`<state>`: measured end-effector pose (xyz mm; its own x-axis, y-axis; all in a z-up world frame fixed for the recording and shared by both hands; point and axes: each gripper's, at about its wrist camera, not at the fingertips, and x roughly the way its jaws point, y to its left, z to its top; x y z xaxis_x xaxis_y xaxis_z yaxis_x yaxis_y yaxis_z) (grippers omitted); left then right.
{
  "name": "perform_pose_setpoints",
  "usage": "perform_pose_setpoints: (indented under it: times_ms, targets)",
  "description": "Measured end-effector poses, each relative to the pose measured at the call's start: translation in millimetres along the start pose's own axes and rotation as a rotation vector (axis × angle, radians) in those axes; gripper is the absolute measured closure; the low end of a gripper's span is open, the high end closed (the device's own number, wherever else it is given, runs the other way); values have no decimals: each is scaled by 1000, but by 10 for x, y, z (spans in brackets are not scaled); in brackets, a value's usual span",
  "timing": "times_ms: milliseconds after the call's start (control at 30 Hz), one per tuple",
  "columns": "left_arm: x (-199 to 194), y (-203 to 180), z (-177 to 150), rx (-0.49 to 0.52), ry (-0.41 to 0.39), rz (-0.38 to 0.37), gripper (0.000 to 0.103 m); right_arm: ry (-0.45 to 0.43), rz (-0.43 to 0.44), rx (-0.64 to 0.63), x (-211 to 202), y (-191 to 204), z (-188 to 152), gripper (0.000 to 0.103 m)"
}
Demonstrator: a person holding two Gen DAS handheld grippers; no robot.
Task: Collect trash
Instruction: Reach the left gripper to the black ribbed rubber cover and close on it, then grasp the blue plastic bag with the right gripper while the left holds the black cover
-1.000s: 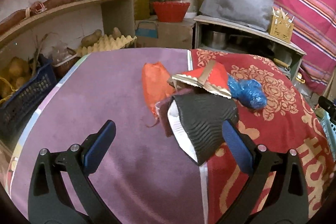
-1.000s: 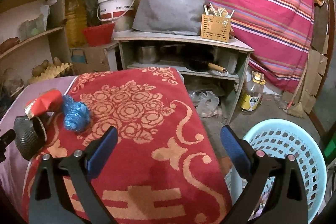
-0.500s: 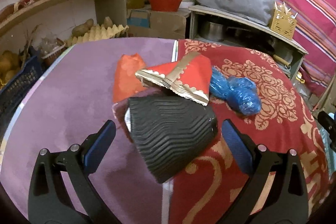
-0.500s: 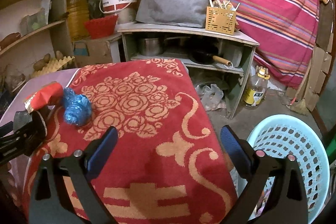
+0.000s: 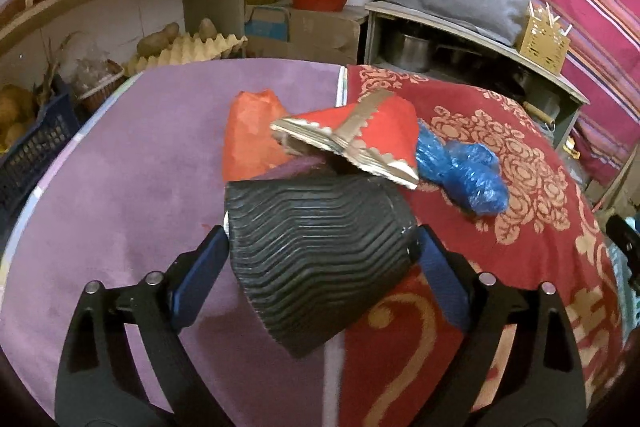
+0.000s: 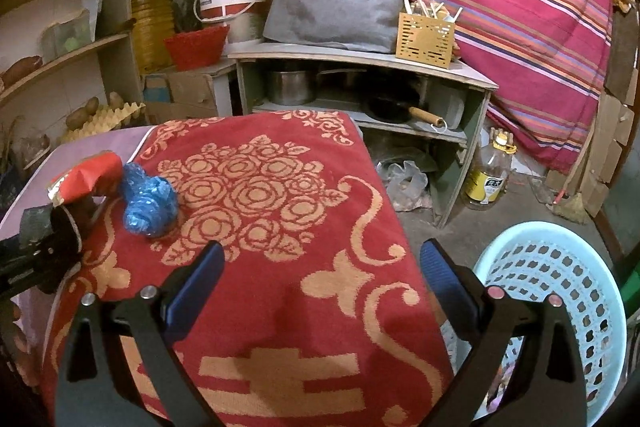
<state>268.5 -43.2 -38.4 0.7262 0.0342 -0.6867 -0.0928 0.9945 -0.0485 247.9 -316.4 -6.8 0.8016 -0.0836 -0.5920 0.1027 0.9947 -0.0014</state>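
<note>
Spread across the centre of both views: a tabletop (image 5: 120, 187) under a purple cloth and a red patterned cloth (image 6: 280, 227). Lower right of the right wrist view: a pale blue basket (image 6: 560, 287) on the floor, probably the place for the trash. Centre of the left wrist view: a black ribbed paper cup (image 5: 320, 247) on its side, lying between the pads of the left tool (image 5: 320, 251), jaws closing, pads at or just beside the cup's two ends; firm contact not clear. Behind the cup: a red carton (image 5: 360, 135), an orange wrapper (image 5: 248, 135), a crumpled blue bag (image 5: 464, 171). Lower centre of the right wrist view: right tool (image 6: 322, 267) with jaws apart, nothing between them, above the red cloth.

Best done gently: thin cup, likely to crush or pop out if squeezed hard. Better to close only until the pads bite, then lift straight up, clear of the carton resting on its far edge.

Against the earlier frames: cup now larger and lower in the left view, squarely between the pads instead of ahead of them. Right view almost unchanged.
</note>
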Motion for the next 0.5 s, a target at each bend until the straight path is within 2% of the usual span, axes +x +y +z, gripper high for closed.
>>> perform_pose_setpoints:
  times_ms: [267, 500]
  targets:
    - [-409, 510, -76, 26, -62, 33, 13, 3, 24, -27, 6, 251, -10, 7]
    - [-507, 1023, 8, 27, -103, 102, 13, 3, 37, -78, -3, 573, -15, 7]
